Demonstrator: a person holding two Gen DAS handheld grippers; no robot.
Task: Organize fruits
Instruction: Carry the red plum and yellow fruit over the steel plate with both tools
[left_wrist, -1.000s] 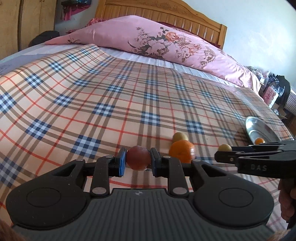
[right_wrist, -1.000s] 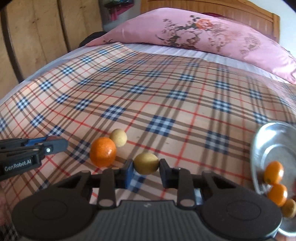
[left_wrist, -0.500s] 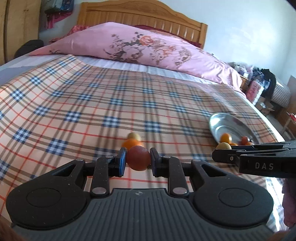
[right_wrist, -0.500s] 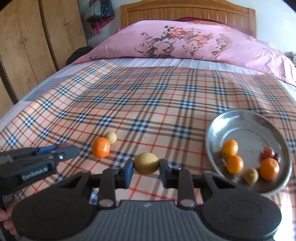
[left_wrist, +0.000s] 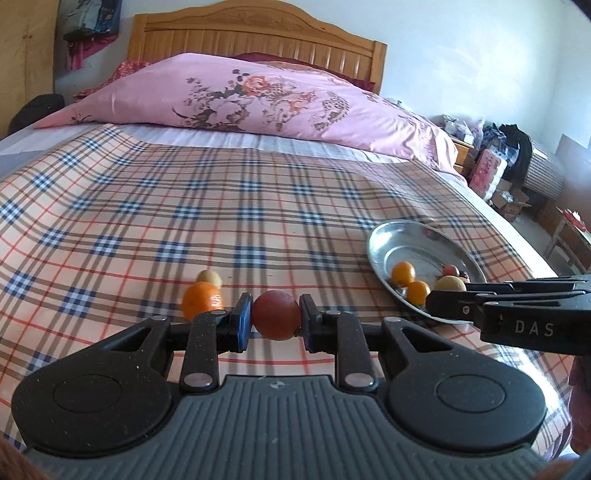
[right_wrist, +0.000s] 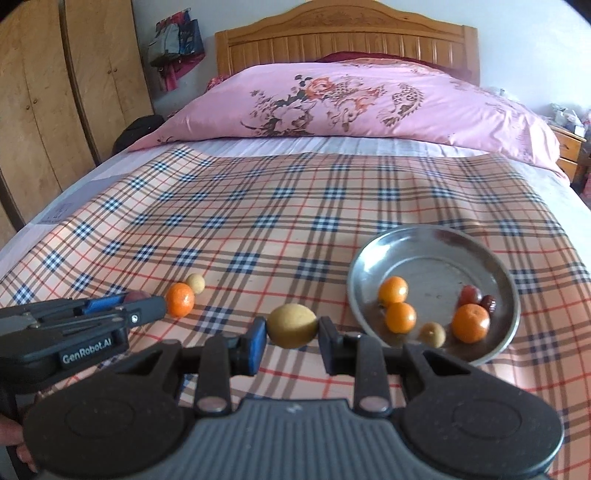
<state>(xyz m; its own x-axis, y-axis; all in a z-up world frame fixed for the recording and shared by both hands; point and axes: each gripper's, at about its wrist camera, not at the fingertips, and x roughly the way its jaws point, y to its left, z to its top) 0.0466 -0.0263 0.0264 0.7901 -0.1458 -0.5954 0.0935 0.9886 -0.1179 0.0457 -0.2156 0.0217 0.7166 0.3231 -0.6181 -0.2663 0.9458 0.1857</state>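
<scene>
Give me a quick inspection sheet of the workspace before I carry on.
Surface: plaid bedspread, smooth.
Job's things: metal plate holds six fruits; orange and small yellow fruit loose on the spread.
Clutter: nothing seen.
Grippers: left claw shut on red fruit; right claw shut on yellow fruit.
Cables: nothing seen.
Surroundings: pink pillow, wooden headboard, wardrobe.

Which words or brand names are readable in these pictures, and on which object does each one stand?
"DAS": on the side of the right tongs, seen from the left wrist.
"GenRobot.AI": on the side of the left tongs, seen from the right wrist.
Pink package beside the bed: print too blurred to read.
</scene>
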